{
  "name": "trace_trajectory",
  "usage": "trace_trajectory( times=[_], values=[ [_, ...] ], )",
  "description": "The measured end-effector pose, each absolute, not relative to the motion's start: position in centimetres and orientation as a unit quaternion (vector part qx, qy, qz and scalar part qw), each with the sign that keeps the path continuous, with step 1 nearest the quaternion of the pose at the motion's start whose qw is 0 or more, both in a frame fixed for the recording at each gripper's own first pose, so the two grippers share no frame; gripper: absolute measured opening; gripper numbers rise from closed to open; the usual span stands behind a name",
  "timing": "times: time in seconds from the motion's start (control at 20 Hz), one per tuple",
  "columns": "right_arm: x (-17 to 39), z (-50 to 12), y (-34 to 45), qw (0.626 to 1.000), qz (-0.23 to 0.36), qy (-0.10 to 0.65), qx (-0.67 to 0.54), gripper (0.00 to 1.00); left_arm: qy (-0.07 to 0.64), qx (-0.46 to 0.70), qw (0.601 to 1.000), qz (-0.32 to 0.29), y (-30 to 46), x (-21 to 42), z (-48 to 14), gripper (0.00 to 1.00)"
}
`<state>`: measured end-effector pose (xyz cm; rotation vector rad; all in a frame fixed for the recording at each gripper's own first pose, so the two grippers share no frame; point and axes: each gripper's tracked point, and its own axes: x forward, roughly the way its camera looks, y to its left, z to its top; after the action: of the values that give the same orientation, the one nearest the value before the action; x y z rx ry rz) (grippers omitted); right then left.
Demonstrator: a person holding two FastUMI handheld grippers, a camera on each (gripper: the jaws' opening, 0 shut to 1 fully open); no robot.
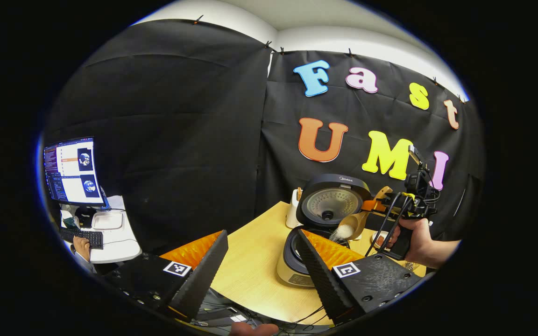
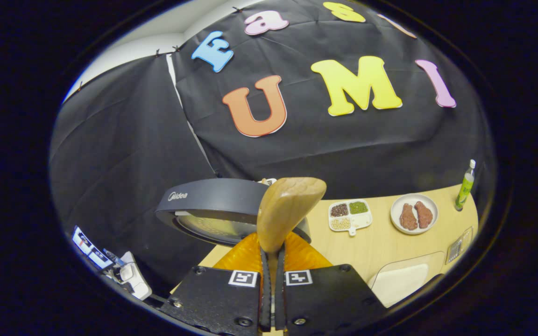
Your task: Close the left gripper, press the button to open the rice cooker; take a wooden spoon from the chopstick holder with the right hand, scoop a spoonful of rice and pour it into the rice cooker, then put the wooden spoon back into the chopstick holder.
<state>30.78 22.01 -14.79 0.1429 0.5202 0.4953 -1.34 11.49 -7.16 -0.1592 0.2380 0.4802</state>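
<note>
So the right gripper (image 2: 272,261) is clamped tight on the handle of the wooden spoon (image 2: 287,205), fingers pressed in from both sides, with the bowl sticking up and tipped forward. From the right gripper view you mostly get the back of the spoon bowl, with the raised lid of the rice cooker (image 2: 213,200) right behind it, so you can't see what's in the spoon.

The left gripper view fills that in: the spoon (image 1: 354,223) is tilted over the open pot of the rice cooker (image 1: 297,256) and white rice (image 1: 342,232) is spilling off its tip. You also get the hand (image 1: 418,240) gripping the right gripper's handle. A white chopstick holder (image 1: 293,210) sits just beside the cooker, behind its left side.

The left gripper (image 1: 262,254) has its fingers spread wide apart, nothing between them, hovering over the table (image 1: 250,261) near the cooker's front.

Back in the right gripper view, off to the side on the table: a divided dish of beans (image 2: 350,215), a plate of meat (image 2: 414,213), a green bottle (image 2: 465,185).
</note>
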Motion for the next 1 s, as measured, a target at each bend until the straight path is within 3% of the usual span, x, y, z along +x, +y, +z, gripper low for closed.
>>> trace_trajectory(
  times=[1.0],
  values=[
    [27.3,-10.7,24.9,0.938,0.302,0.107,-0.134,0.08,0.115,-0.084,0.961,0.239,11.2,-2.1,-7.3,0.95]
  ],
)
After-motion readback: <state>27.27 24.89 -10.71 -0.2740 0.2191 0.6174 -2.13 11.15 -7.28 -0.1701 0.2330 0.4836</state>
